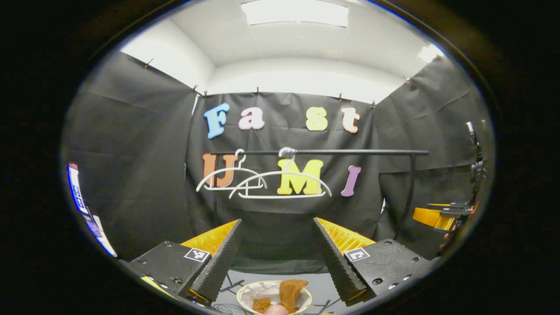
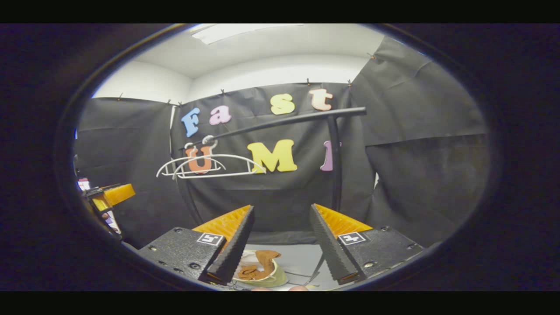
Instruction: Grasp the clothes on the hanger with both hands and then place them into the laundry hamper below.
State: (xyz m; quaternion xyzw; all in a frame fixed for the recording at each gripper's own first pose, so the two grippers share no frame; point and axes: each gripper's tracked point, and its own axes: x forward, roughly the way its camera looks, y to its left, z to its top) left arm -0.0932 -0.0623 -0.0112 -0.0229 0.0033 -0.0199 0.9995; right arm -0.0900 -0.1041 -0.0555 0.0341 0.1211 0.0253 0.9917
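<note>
With the left gripper (image 1: pixel 276 249) and right gripper (image 2: pixel 280 236) both spread wide and empty, the rust-brown clothes (image 1: pixel 288 294) lie in the round pale laundry hamper (image 1: pixel 245 294) below two bare white plastic hangers (image 1: pixel 262 181) on the black rail (image 1: pixel 350 152).

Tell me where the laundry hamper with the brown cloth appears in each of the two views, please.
Left gripper view: laundry hamper at the bottom centre, between the open fingers, brown cloth inside.
Right gripper view: laundry hamper at the bottom, beside the left finger.
Shared landmark: the white hangers on the black rail.
</note>
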